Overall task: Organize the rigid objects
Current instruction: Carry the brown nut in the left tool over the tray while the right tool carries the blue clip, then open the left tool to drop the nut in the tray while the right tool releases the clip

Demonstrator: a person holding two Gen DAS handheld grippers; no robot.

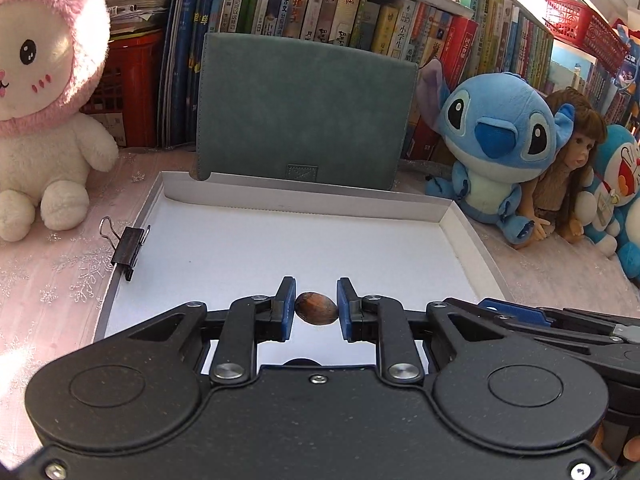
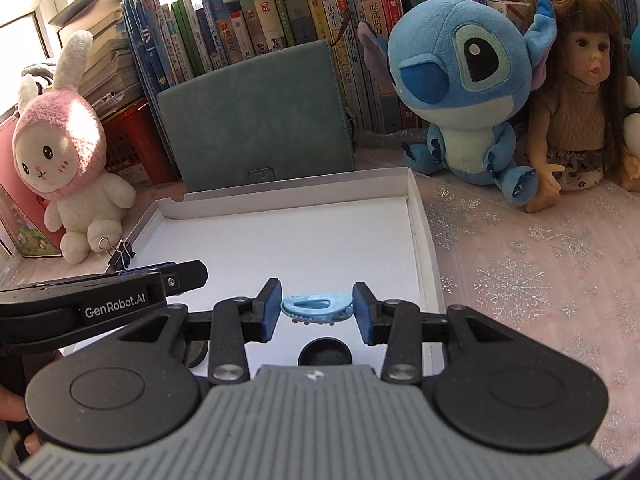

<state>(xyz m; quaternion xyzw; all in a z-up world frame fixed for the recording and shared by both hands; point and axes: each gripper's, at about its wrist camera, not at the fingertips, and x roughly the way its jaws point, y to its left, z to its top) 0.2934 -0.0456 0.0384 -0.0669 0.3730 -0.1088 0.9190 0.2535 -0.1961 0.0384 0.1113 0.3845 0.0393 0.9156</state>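
Snowflake-patterned pink tablecloth [image 2: 540, 264], white tray [image 2: 424, 240], plush toys, doll [image 2: 576, 108]

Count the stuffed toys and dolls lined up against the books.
4: a pink-hooded bunny at the left, a blue plush right of the white tray, a long-haired doll beside it, and a blue-and-white plush at the edge. More may sit out of view.

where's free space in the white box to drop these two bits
Most of the white box floor is bare, from the back wall by the green case forward to both grippers. The left wall carries a binder clip, and a black round piece sits near the front. The back of the table is crowded with plush toys.
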